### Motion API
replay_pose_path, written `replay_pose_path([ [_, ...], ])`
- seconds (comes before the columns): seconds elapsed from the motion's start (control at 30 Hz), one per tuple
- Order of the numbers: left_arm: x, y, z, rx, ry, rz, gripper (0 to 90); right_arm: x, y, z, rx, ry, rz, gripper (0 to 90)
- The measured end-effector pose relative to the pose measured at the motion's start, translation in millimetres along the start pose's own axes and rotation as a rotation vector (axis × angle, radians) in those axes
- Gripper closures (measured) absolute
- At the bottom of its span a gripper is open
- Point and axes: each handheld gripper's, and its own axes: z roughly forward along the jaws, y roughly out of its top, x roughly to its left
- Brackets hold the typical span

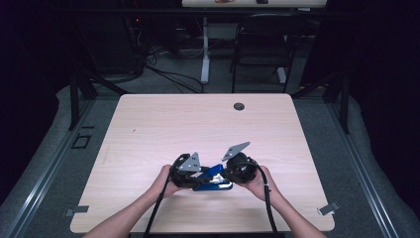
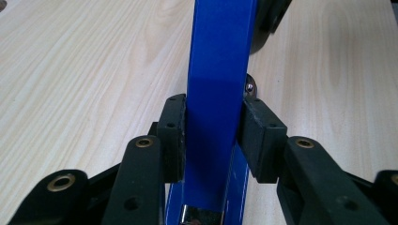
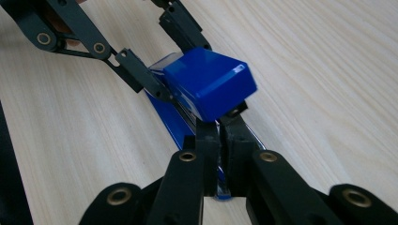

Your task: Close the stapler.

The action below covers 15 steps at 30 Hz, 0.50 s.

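A blue stapler [image 1: 212, 179] is held just above the near middle of the pale wooden table [image 1: 163, 124], between my two grippers. My left gripper [image 1: 197, 177] is shut on the stapler's blue top arm [image 2: 218, 70], with a pad pressing each side of it. My right gripper [image 1: 226, 174] faces it from the other end. In the right gripper view its jaws [image 3: 219, 140] are nearly together, clamped on the thin lower rail under the raised blue head [image 3: 209, 82]. Farther back in that view, the left gripper's fingers [image 3: 141, 77] grip the stapler.
A round cable hole [image 1: 239, 106] sits near the table's far edge. A black chair [image 1: 262, 44] and a white desk leg [image 1: 205, 49] stand beyond the table. Metal brackets [image 1: 77, 210] [image 1: 328, 208] mark the near corners. Bare tabletop lies on all sides.
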Motion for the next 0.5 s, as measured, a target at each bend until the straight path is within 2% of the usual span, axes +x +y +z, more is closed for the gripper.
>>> replay_pose_path([
  [0.1,-0.1,0.2,1.7,0.001,0.000,0.000,63.9,-6.6,-7.0,-8.2,-0.016,-0.004,0.024,87.0],
  [0.27,-1.3,3.0,8.5,0.035,0.004,0.004,63.6,-15.8,-14.3,-23.8,-0.058,-0.038,0.076,86.8],
  [0.4,-1.7,4.7,13.7,0.059,0.004,0.011,63.3,-12.8,-8.2,-31.3,-0.099,-0.051,0.071,86.6],
  [0.5,-1.8,4.9,16.6,0.069,0.003,0.010,63.0,-7.0,-1.2,-30.4,-0.103,-0.058,0.057,86.6],
])
